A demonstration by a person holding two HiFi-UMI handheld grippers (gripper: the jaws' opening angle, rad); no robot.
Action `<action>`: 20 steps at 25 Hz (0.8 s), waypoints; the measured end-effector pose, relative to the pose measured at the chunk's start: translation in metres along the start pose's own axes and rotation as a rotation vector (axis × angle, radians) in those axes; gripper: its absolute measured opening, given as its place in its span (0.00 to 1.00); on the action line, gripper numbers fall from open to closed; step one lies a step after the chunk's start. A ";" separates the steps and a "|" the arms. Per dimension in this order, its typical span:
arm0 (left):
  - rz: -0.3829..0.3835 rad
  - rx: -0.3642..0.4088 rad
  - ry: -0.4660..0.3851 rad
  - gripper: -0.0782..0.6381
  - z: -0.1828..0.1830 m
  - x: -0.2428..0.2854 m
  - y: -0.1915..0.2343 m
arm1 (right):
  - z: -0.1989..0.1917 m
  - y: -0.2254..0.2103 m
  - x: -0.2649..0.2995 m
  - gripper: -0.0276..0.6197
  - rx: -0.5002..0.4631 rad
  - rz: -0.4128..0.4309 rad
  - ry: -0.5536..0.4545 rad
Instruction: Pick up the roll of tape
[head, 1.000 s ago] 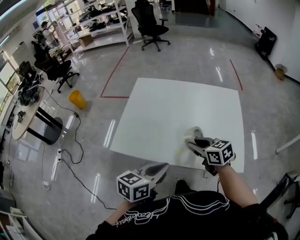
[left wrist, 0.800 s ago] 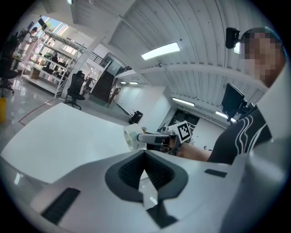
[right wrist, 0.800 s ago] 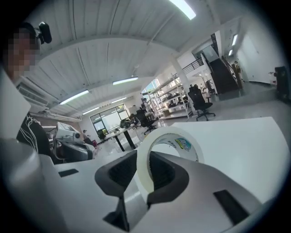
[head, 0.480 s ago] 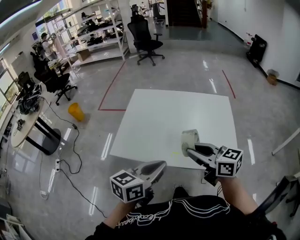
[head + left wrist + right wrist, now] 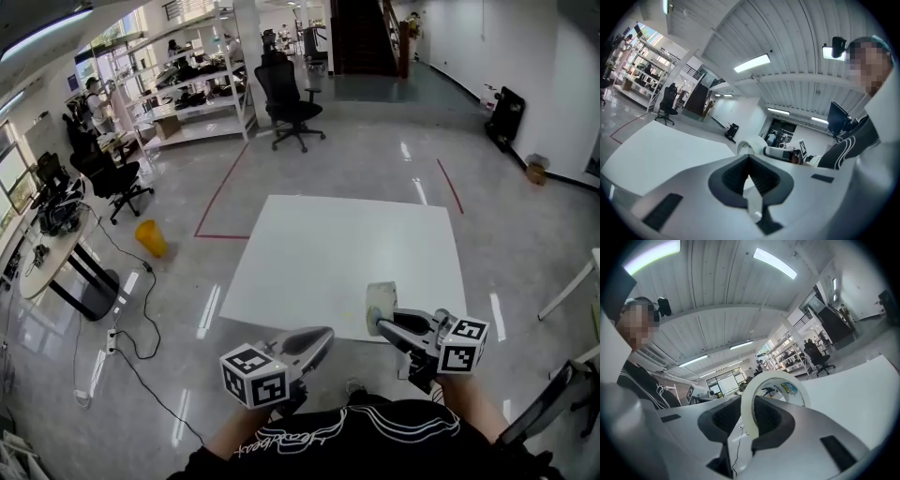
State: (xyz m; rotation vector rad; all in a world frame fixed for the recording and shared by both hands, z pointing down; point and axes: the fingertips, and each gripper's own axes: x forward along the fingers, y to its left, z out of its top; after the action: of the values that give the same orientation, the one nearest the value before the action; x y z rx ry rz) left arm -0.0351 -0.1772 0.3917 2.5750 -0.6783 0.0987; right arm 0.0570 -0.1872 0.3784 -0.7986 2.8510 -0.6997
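Observation:
The roll of tape (image 5: 380, 303), a pale ring with a printed inner core, stands upright between the jaws of my right gripper (image 5: 378, 323), which is shut on it. It hangs in the air above the near edge of the white table (image 5: 337, 253). In the right gripper view the tape (image 5: 776, 383) rises out of the right gripper (image 5: 752, 408), whose pads clamp its wall. My left gripper (image 5: 326, 336) floats to the left of it, shut and empty. In the left gripper view the tape (image 5: 751, 145) shows beyond the left gripper (image 5: 749, 161).
A black office chair (image 5: 286, 89) and shelving (image 5: 187, 84) stand beyond the table. At the left are a yellow bin (image 5: 150, 237), a round table (image 5: 47, 253) and cables on the glossy floor. Red lines mark the floor.
My right gripper has lifted the tape off the table and drawn it toward the near edge. My left gripper has risen too, and the view has tilted up.

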 end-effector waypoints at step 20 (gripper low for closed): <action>-0.030 -0.007 0.019 0.11 -0.007 0.004 -0.005 | -0.020 0.008 -0.011 0.17 0.019 -0.028 0.003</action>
State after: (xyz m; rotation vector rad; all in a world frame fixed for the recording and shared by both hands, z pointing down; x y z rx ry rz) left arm -0.0290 -0.1717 0.3968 2.5735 -0.6319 0.1104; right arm 0.0585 -0.1672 0.3918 -0.8377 2.8366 -0.7305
